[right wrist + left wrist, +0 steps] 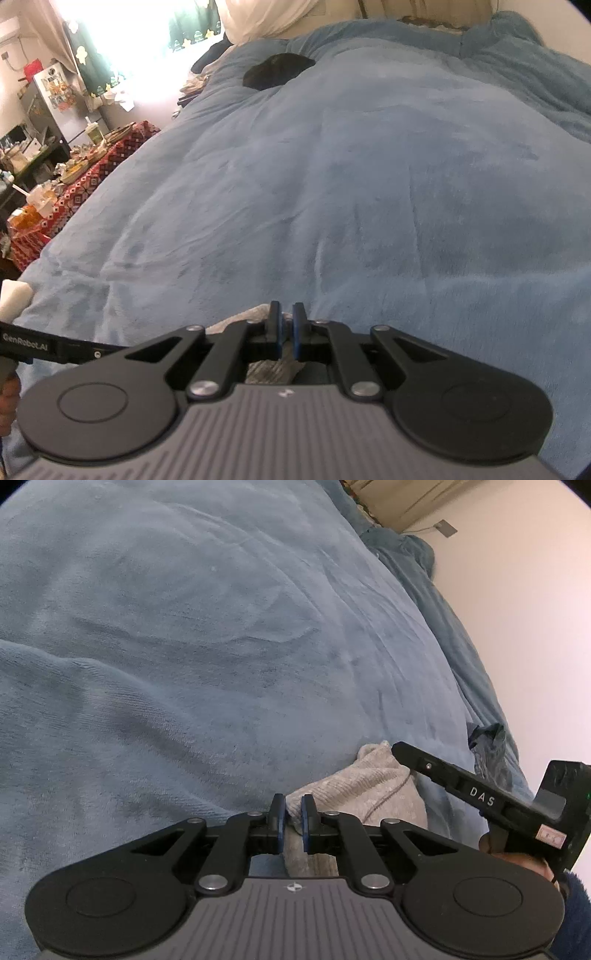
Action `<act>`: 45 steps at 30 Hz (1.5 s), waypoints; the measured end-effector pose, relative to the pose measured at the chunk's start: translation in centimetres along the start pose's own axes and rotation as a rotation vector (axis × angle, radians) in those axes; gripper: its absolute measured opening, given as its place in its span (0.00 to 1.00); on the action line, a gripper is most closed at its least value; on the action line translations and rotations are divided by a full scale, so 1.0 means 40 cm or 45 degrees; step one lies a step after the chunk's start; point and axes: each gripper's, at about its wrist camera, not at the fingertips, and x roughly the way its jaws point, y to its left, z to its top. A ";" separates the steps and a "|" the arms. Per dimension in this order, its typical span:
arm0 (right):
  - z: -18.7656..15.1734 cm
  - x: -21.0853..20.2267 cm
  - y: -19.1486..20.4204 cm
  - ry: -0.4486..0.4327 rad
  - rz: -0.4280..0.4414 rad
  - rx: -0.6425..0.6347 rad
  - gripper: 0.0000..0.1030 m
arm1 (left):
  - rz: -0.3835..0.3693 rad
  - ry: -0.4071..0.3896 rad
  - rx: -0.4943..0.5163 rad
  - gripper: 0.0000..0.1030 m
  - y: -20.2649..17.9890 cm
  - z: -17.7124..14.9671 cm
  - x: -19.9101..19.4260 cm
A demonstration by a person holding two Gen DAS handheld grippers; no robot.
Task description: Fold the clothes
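While we bend over the bed, both tools meet at one garment.
Left hand-held gripper (pixel 293 818): our jaws stand narrow, pinching a bunched edge of the grey knit garment (pixel 369 794) between the blue pads.
Right hand-held gripper (pixel 286 330): our jaws are drawn nearly together on a fold of the same grey knit, which shows just below and to the left of the fingers (pixel 273 369).
Garment: it lies crumpled at the near edge of the bed, touching both tools; the right tool's black body crosses just beside it in the left wrist view.
Blue blanket (pixel 369 184): plush and creased, it covers the bed beyond us.
Dark item (pixel 277 70): it rests far up the blanket; we cannot tell what it is.
Worktop (pixel 92 173): red-patterned and cluttered, it stands beside the bed.
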 end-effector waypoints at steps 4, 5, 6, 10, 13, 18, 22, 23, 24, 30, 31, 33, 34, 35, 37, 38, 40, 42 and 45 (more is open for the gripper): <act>0.010 -0.012 -0.002 -0.016 0.006 0.007 0.09 | 0.011 -0.006 0.018 0.13 -0.004 -0.004 -0.031; 0.014 -0.019 -0.003 -0.027 0.000 0.008 0.12 | 0.015 -0.010 0.030 0.15 -0.006 -0.005 -0.040; 0.017 -0.026 -0.004 -0.037 -0.006 0.009 0.12 | 0.019 -0.015 0.042 0.19 -0.010 -0.006 -0.046; 0.024 -0.069 -0.002 -0.079 -0.018 -0.023 0.12 | 0.039 -0.045 0.186 0.19 -0.041 -0.017 -0.077; 0.023 -0.106 0.007 -0.088 0.000 -0.066 0.12 | 0.072 -0.068 0.441 0.19 -0.087 -0.039 -0.103; 0.013 -0.144 0.014 -0.076 0.062 -0.059 0.13 | 0.184 -0.065 0.954 0.19 -0.170 -0.088 -0.099; -0.002 -0.151 0.013 -0.053 0.085 -0.047 0.13 | 0.191 -0.016 1.139 0.19 -0.191 -0.100 -0.071; -0.007 -0.152 0.012 -0.048 0.087 -0.044 0.13 | 0.197 -0.004 1.176 0.19 -0.194 -0.102 -0.063; -0.010 -0.151 0.011 -0.041 0.089 -0.047 0.13 | 0.202 0.008 1.213 0.19 -0.197 -0.103 -0.055; -0.005 -0.153 0.007 -0.045 0.101 -0.048 0.13 | 0.241 0.045 1.310 0.03 -0.218 -0.107 -0.017; -0.001 -0.153 0.008 -0.054 0.106 -0.048 0.13 | 0.224 0.050 1.298 0.02 -0.219 -0.106 -0.017; 0.008 -0.148 0.009 -0.064 0.112 -0.049 0.13 | 0.203 0.045 1.295 0.02 -0.223 -0.106 -0.023; 0.012 -0.143 0.010 -0.064 0.112 -0.050 0.13 | 0.195 0.034 1.303 0.02 -0.227 -0.109 -0.035; 0.016 -0.138 0.010 -0.065 0.112 -0.051 0.13 | 0.181 0.030 1.302 0.01 -0.232 -0.110 -0.046; 0.018 -0.123 0.006 -0.052 0.113 -0.042 0.13 | 0.146 0.030 1.290 0.00 -0.237 -0.109 -0.064; 0.016 -0.113 0.003 -0.033 0.108 -0.036 0.13 | 0.130 0.036 1.286 0.00 -0.239 -0.110 -0.071; 0.011 -0.093 0.001 0.003 0.104 -0.033 0.13 | 0.121 0.057 1.286 0.00 -0.237 -0.114 -0.070; 0.002 -0.077 -0.006 0.029 0.094 -0.030 0.13 | 0.118 0.076 1.286 0.00 -0.236 -0.116 -0.064; -0.006 -0.071 -0.012 0.032 0.089 -0.020 0.13 | 0.150 0.063 1.321 0.00 -0.233 -0.129 -0.069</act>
